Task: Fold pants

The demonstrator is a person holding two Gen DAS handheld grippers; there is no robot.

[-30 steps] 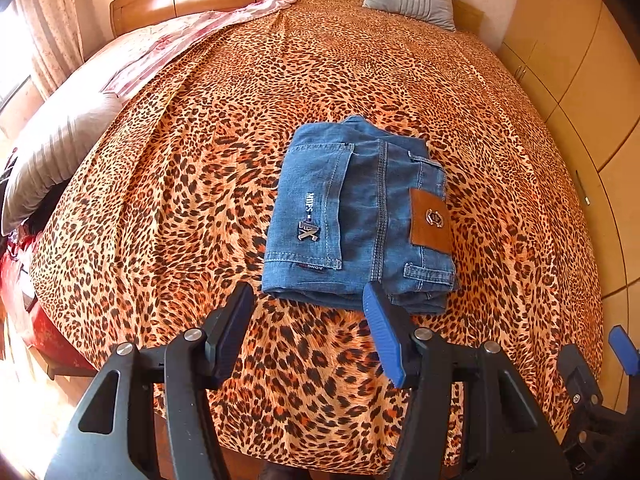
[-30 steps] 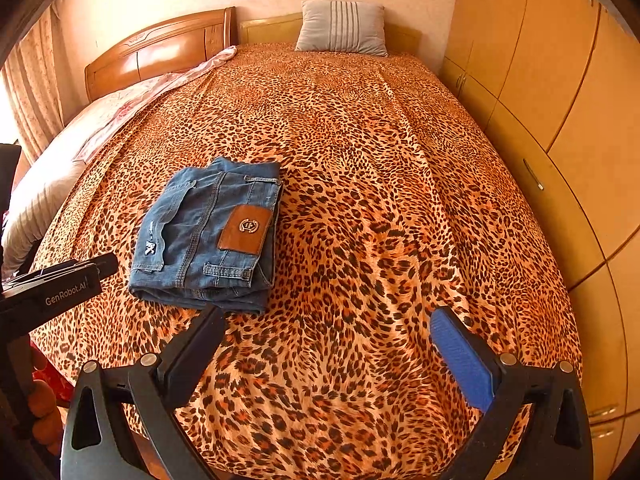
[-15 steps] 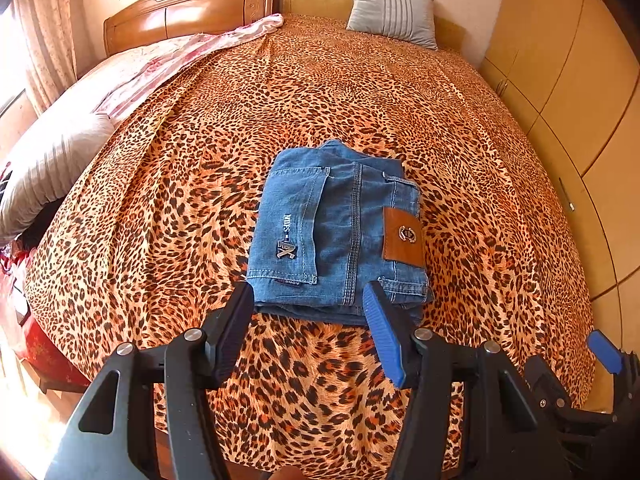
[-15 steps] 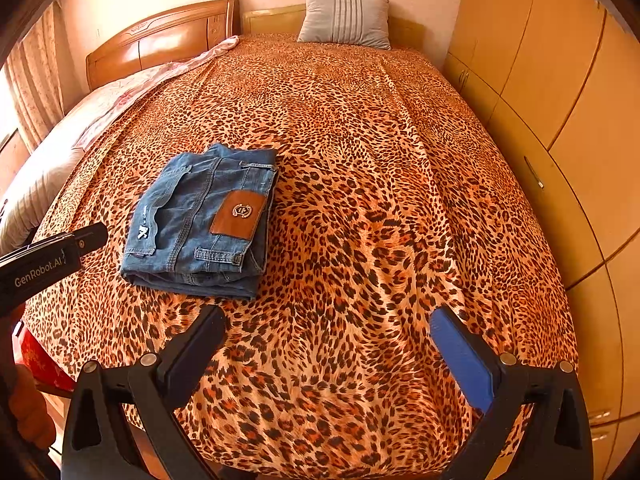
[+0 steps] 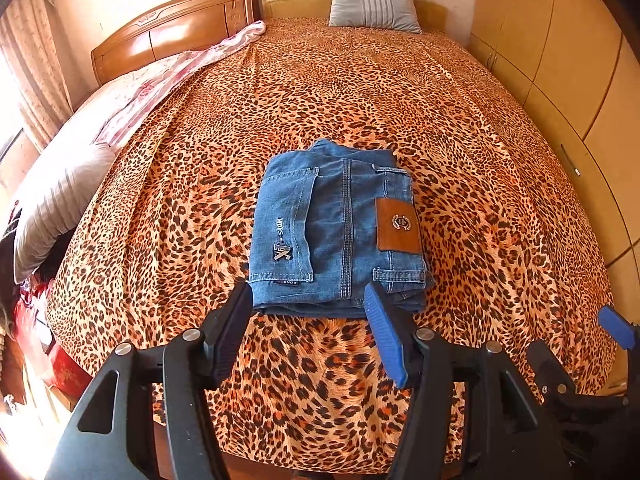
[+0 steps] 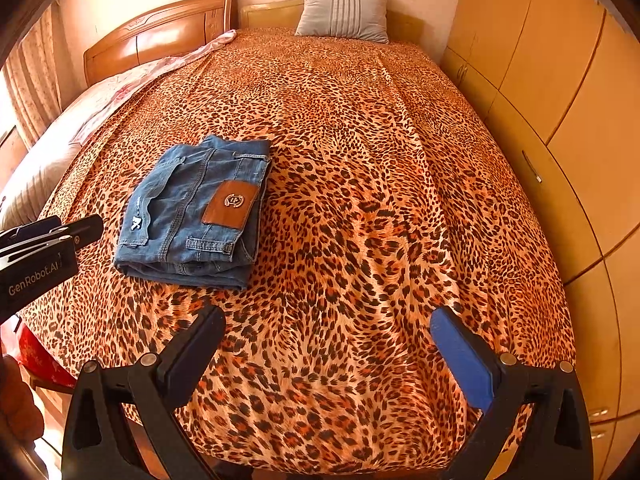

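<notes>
The blue denim pants (image 5: 336, 232) lie folded into a compact rectangle on the leopard-print bed (image 5: 460, 152), brown leather patch up. They also show in the right wrist view (image 6: 192, 212), left of centre. My left gripper (image 5: 308, 304) is open and empty, raised near the bed's foot, apart from the pants' near edge. My right gripper (image 6: 326, 328) is wide open and empty over bare bedspread (image 6: 380, 168), to the right of the pants.
A grey striped pillow (image 5: 372, 4) leans at the wooden headboard (image 5: 176, 36). A pink floral quilt (image 5: 132, 96) and a grey pillow (image 5: 56, 204) lie along the left side. Wooden wardrobes (image 6: 560, 80) line the right. Red things (image 5: 36, 320) sit on the floor at left.
Both grippers have drawn back and up from the bed, so the folded pants look smaller and farther. The pants have not moved. Both grippers stay open.
</notes>
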